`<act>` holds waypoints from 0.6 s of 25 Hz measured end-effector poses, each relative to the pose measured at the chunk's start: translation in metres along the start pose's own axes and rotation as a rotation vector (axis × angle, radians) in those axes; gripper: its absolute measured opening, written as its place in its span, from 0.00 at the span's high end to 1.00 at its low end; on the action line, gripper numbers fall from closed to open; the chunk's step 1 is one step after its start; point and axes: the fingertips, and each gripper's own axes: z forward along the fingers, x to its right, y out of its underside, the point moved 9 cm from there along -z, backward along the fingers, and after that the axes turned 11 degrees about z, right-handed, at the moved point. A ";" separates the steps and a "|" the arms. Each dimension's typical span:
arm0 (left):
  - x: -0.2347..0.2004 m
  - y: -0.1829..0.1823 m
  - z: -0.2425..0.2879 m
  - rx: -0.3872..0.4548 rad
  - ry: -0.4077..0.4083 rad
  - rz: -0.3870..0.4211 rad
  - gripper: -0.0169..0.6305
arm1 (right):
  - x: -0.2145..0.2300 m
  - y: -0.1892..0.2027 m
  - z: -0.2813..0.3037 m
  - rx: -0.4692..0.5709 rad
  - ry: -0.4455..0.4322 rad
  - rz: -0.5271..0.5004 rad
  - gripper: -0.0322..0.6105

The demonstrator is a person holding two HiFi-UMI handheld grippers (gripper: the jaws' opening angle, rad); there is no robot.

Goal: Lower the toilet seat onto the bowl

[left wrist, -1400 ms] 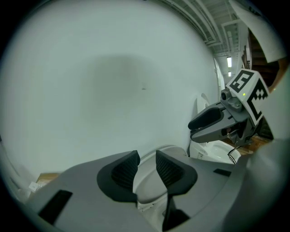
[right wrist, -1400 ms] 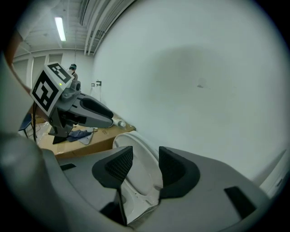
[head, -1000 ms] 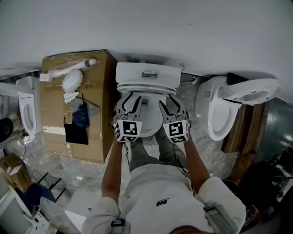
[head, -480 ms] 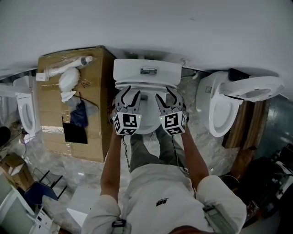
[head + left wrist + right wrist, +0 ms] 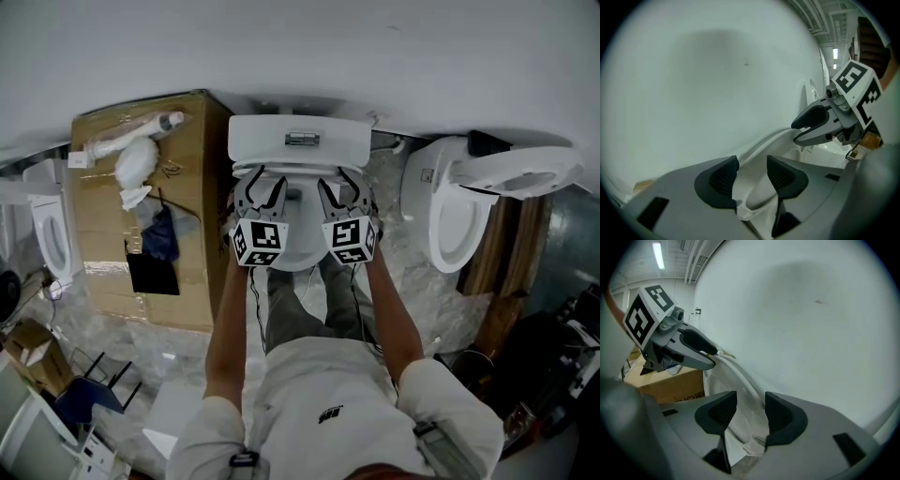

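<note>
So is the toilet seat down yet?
Up: the seat stands raised by the wall, rim in the opening left tool and in the right tool.

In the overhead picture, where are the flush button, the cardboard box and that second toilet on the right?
flush button (image 5: 302, 139): head view, centre of the button.
cardboard box (image 5: 204, 192): head view, bare top face.
second toilet (image 5: 417, 211): head view, side of its bowl.

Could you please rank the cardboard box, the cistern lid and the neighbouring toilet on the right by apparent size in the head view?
Largest: cardboard box
Next: neighbouring toilet
Smallest: cistern lid
</note>
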 end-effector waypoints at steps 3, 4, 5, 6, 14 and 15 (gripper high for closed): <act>-0.001 0.002 0.002 0.008 0.001 -0.006 0.64 | -0.002 0.003 -0.001 0.016 0.026 0.015 0.66; -0.001 0.003 0.002 0.011 0.003 -0.009 0.64 | -0.002 0.003 -0.001 0.022 0.036 0.023 0.68; -0.001 0.004 0.001 0.013 0.005 -0.012 0.64 | -0.003 0.004 -0.002 0.026 0.045 0.030 0.69; -0.001 0.005 0.001 0.014 0.008 -0.014 0.64 | -0.003 0.005 -0.003 0.028 0.054 0.035 0.71; 0.003 0.011 -0.007 0.027 0.054 -0.005 0.70 | -0.014 0.013 -0.014 0.040 0.100 0.058 0.74; 0.004 0.012 -0.009 0.030 0.056 -0.003 0.71 | -0.016 0.014 -0.015 0.041 0.104 0.061 0.74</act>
